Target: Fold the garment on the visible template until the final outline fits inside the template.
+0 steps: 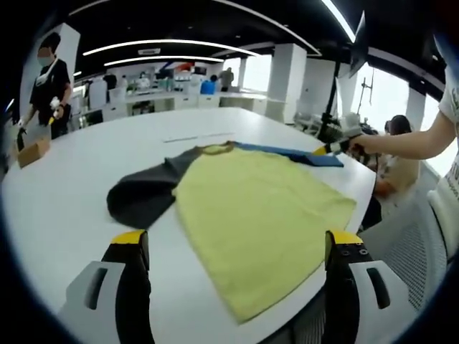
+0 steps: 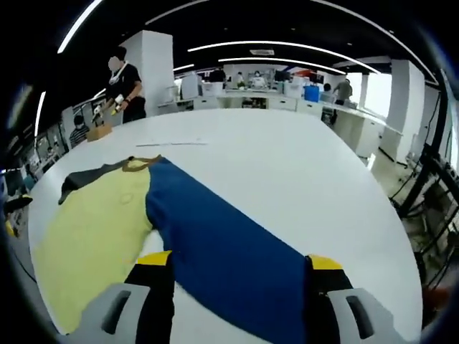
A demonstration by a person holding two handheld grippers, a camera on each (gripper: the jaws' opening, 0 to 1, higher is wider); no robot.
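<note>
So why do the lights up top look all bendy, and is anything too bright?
Left gripper view: the fisheye lens curves the ceiling lights and bows the table edge; the windows are washed out white. Right gripper view: the lights arc the same way, and the blue sleeve bulges large near the lens.

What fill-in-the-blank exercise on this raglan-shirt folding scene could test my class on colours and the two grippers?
1. The body of the raglan shirt is ____.
2. The sleeve under the right gripper is ____.
3. The other sleeve, lying flat on the round table, is dark ____.
4. The left gripper has its jaws ____.

Missing words: yellow; blue; grey; open
</note>
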